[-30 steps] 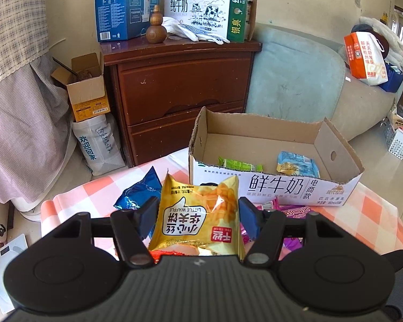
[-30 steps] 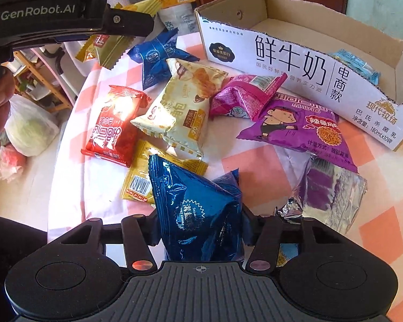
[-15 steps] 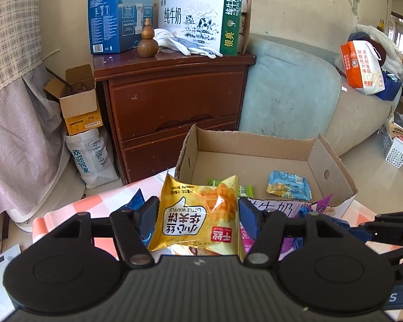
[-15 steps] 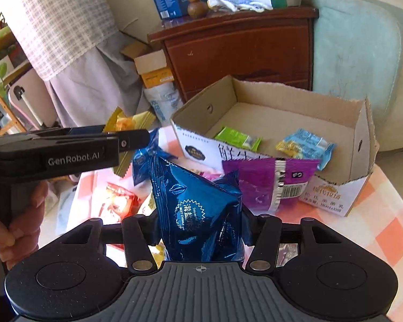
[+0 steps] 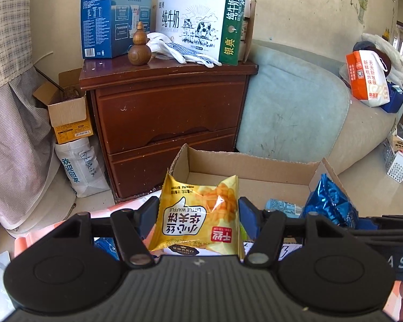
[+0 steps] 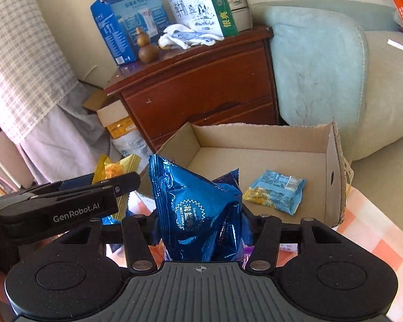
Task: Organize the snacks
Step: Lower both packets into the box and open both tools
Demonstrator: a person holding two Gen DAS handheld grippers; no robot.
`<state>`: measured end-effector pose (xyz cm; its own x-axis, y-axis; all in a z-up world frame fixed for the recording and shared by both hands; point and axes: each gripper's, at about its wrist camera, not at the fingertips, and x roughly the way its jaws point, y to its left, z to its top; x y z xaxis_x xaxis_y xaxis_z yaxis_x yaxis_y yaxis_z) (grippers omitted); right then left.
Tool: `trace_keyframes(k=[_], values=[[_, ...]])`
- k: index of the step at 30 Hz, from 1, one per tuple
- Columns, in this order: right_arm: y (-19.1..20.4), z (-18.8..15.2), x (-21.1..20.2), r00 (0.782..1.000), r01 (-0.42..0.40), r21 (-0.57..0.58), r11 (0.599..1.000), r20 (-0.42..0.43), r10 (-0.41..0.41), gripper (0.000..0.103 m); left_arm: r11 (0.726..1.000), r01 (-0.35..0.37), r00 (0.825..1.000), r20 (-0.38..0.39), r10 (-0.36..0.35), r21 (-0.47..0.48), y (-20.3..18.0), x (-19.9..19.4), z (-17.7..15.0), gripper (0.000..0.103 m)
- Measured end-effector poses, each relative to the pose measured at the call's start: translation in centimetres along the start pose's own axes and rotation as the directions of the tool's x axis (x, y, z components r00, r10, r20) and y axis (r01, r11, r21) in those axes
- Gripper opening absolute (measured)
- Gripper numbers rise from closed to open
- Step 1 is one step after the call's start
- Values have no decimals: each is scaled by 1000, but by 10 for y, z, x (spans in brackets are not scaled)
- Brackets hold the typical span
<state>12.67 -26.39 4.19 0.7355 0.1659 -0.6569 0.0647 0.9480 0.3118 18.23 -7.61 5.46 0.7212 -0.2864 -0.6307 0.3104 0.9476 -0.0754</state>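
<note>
Left wrist view: left gripper [image 5: 198, 214] is clenching a glossy yellow waffle packet [image 5: 198, 214], pillow-shaped with crimped ends, held above the near wall of the open corrugated cardboard box [image 5: 244, 162]. A crinkled blue foil packet [image 5: 329, 204] is showing at the box's right end.

Right wrist view: right gripper [image 6: 201, 224] is gripping that blue foil packet [image 6: 198, 214], puffed and creased, over the box's near-left corner [image 6: 174, 141]. A flat pale-blue sachet [image 6: 275, 194] is lying on the box floor near the right wall. The left gripper [image 6: 115, 185] is showing at left with the yellow packet [image 6: 112, 169].
</note>
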Motion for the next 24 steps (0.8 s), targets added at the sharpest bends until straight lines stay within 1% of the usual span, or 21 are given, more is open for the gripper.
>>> trace_keyframes(k=[3, 6, 10, 12, 13, 14, 15, 16, 17, 18, 20, 24], values=[[-8, 9, 4, 999, 23, 30, 999, 38, -24, 52, 1000, 7, 1000, -11, -7, -23, -2, 11, 4, 63], [-19, 13, 11, 997, 52, 69, 996, 56, -56, 52, 1000, 12, 1000, -25, -12, -28, -6, 24, 6, 63], [-28, 16, 21, 994, 85, 89, 992, 68, -91, 53, 1000, 13, 999, -29, -13, 3, -16, 40, 12, 63], [-34, 17, 27, 992, 96, 115, 989, 71, -105, 55, 1000, 22, 999, -29, -21, 22, -20, 47, 14, 63], [-36, 18, 29, 991, 104, 128, 986, 73, -114, 55, 999, 34, 999, -34, -33, 31, -22, 52, 14, 65], [-38, 18, 31, 990, 113, 140, 984, 74, -124, 58, 999, 38, 999, -37, -37, 32, -23, 55, 14, 69], [-40, 19, 34, 989, 120, 146, 982, 70, -132, 60, 999, 39, 999, -37, -38, 30, -23, 58, 13, 70], [-42, 19, 36, 988, 124, 154, 980, 68, -136, 66, 999, 30, 999, -35, -29, 27, -23, 61, 12, 76], [-42, 19, 36, 988, 127, 162, 979, 71, -140, 71, 999, 25, 999, -31, -24, 27, -23, 62, 12, 80], [-43, 19, 36, 987, 128, 164, 978, 72, -142, 74, 999, 23, 999, -27, -22, 26, -23, 62, 11, 81], [-43, 19, 36, 988, 126, 155, 980, 72, -139, 76, 1000, 17, 999, -29, -17, 17, -21, 61, 13, 86], [-41, 21, 30, 989, 123, 146, 982, 64, -133, 79, 1000, 25, 999, -22, -25, -11, -15, 49, 18, 88]])
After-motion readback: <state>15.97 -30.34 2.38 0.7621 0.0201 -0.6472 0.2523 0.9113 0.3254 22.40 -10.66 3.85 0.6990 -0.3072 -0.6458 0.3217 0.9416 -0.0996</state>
